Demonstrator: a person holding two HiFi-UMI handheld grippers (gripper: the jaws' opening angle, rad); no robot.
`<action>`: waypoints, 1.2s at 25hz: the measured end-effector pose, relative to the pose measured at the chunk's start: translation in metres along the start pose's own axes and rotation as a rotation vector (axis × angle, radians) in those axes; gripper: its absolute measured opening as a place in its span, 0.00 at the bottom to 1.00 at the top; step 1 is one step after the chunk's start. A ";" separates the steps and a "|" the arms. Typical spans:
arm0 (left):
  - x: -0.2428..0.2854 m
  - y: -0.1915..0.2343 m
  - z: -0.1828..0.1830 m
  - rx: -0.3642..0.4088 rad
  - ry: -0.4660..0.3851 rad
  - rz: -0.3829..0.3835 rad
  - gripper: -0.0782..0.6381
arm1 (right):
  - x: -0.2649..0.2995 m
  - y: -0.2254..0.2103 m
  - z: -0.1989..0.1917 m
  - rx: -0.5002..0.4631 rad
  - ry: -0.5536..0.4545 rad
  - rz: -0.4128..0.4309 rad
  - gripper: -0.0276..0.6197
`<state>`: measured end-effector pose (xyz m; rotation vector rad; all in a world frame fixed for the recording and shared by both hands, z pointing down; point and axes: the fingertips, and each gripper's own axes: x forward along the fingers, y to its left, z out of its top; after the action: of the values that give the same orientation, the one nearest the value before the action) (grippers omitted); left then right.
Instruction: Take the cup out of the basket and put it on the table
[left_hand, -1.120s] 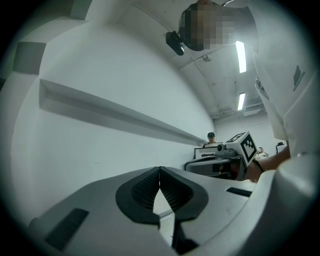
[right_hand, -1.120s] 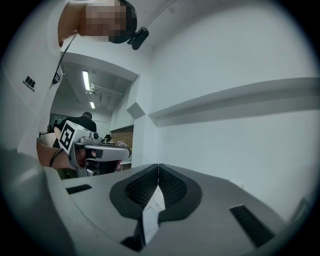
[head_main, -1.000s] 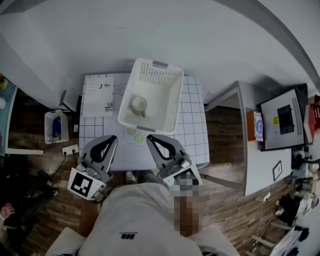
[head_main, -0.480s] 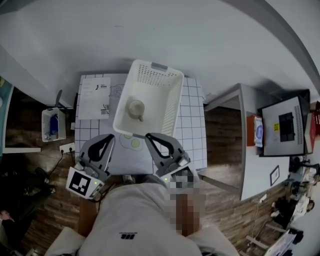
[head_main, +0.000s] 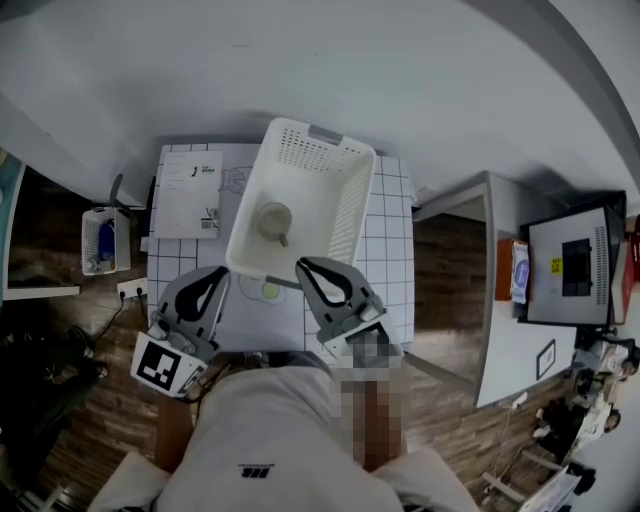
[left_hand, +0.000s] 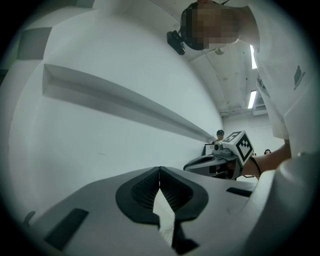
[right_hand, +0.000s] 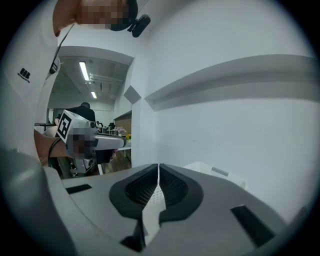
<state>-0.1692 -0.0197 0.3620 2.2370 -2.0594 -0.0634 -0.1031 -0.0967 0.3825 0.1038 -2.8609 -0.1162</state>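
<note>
The step in hand is the approach: the cup (head_main: 275, 219) stands upright on the floor of the white basket (head_main: 345, 215), which sits mid-table (head_main: 395, 260), towards the far edge. The left gripper (head_main: 222, 274) and the right gripper (head_main: 303, 265) both have their jaws together, with nothing between them. Next, one gripper must open and go down over the cup's rim. Compared with one second ago, both grippers are nearer to the basket's near wall

You're working in an office-like lab — a monitor (head_main: 572, 268) is sitting on a side desk (head_main: 505, 345). Strip lights (right_hand: 84, 71) are glowing overhead — a grid-marked table (head_main: 395, 240) is standing by the wall (head_main: 300, 70).
</note>
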 end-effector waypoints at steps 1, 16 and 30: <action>0.001 0.001 0.000 -0.003 0.001 0.001 0.12 | 0.003 -0.003 -0.003 -0.005 0.021 0.004 0.07; -0.003 0.017 -0.012 -0.036 0.006 0.037 0.12 | 0.061 -0.011 -0.041 -0.192 0.277 0.113 0.11; -0.003 0.024 -0.017 -0.042 0.023 0.068 0.12 | 0.100 -0.021 -0.104 -0.268 0.466 0.232 0.17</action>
<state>-0.1919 -0.0182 0.3810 2.1321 -2.0999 -0.0752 -0.1695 -0.1327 0.5075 -0.2252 -2.3469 -0.3730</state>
